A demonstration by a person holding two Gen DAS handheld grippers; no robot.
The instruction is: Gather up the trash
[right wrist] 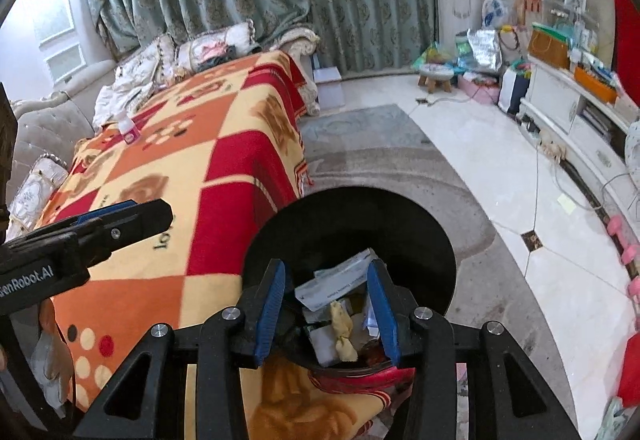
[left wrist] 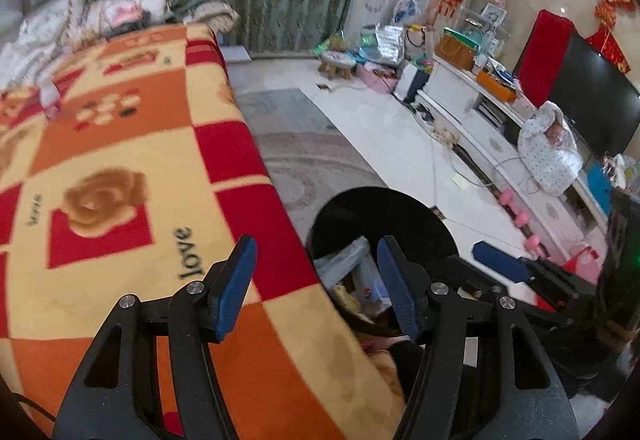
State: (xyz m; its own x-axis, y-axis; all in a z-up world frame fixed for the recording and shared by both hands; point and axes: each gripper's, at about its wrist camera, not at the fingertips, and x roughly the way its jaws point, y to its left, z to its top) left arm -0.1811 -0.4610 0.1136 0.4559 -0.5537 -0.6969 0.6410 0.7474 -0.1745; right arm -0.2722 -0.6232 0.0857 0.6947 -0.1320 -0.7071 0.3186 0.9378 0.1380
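Both tongs, left (left wrist: 316, 280) and right (right wrist: 327, 300), gape empty above the black bin (right wrist: 420, 236), set beside the blanketed surface (right wrist: 224, 168) for easy drops

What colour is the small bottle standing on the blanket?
The small bottle is white with a pink label; the right wrist view shows it best, upright near the blanket's far end.

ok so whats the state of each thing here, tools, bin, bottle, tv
left tool: open, empty, over the blanket edge
right tool: open, empty, above the bin
black bin: no lid, holds paper and wrappers
small bottle: upright on the blanket, capped
tv: screen dark
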